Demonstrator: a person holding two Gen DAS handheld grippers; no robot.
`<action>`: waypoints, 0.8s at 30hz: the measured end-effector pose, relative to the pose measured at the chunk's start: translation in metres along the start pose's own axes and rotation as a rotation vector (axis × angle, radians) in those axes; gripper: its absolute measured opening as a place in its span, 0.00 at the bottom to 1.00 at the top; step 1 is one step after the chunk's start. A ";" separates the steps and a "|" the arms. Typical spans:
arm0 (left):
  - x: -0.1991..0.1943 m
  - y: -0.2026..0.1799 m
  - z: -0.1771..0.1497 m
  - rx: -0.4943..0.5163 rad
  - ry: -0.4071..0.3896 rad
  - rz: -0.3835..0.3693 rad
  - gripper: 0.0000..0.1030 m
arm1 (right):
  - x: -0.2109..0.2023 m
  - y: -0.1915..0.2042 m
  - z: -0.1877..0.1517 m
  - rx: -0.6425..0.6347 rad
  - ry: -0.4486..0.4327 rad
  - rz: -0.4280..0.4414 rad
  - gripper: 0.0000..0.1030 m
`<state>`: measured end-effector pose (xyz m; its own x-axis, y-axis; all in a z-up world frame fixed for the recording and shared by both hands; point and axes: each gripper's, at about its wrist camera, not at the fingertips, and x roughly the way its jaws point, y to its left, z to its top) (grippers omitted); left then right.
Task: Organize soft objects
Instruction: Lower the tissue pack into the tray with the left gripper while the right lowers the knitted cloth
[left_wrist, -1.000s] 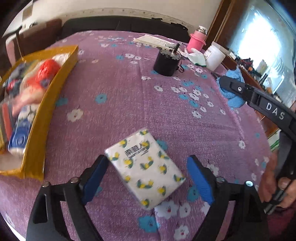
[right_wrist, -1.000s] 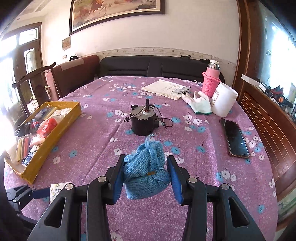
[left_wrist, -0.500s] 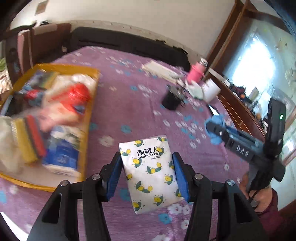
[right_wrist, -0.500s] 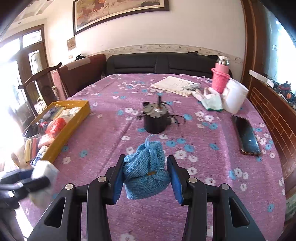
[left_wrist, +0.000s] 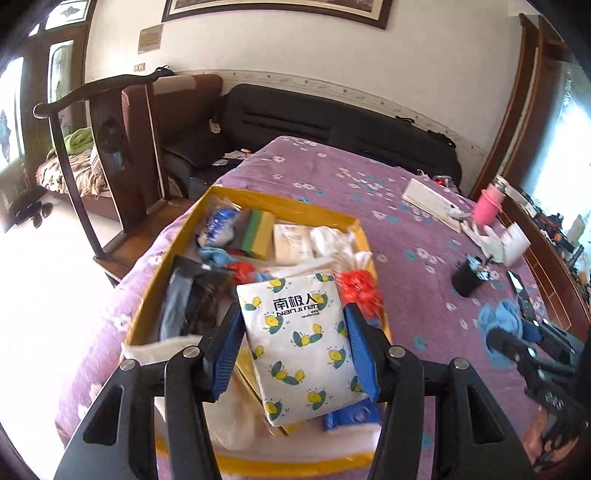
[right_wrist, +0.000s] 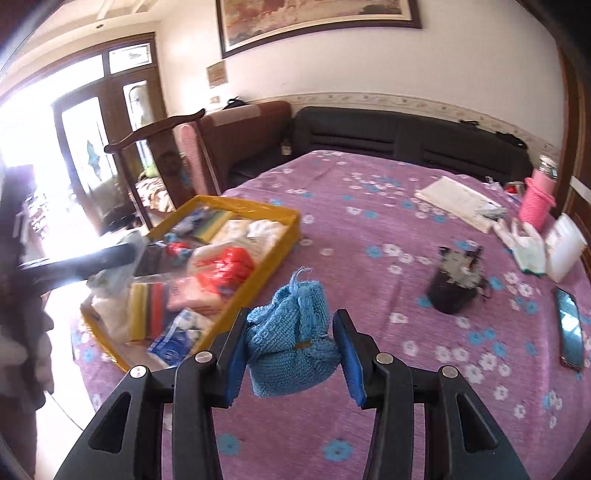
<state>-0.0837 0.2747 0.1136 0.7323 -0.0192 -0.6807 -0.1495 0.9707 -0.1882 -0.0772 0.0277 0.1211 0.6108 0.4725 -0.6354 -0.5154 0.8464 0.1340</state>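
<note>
Yellow tray (left_wrist: 284, 212): crowded with soft goods. Left gripper (left_wrist: 295, 354) clamped on one tissue pack (left_wrist: 299, 343) above it; right gripper (right_wrist: 291, 350) clamped on one blue knit (right_wrist: 291, 332)

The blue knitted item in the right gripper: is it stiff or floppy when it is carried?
Probably floppy: the blue knitted item bulges and sags below the right gripper pads. Likely light, since it hangs there unsupported. The rough knit should resist slipping.
</note>
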 end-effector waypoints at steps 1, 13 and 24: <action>0.006 0.006 0.004 -0.009 0.008 0.000 0.52 | 0.004 0.005 0.001 -0.003 0.009 0.021 0.47; 0.059 0.045 0.036 -0.111 0.106 -0.031 0.52 | 0.067 0.068 0.011 -0.089 0.113 0.179 0.47; 0.102 0.071 0.045 -0.184 0.173 -0.034 0.53 | 0.111 0.103 0.026 -0.130 0.173 0.226 0.47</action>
<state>0.0105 0.3529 0.0625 0.6169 -0.1074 -0.7797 -0.2564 0.9092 -0.3280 -0.0472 0.1742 0.0836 0.3665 0.5872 -0.7217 -0.7062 0.6806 0.1951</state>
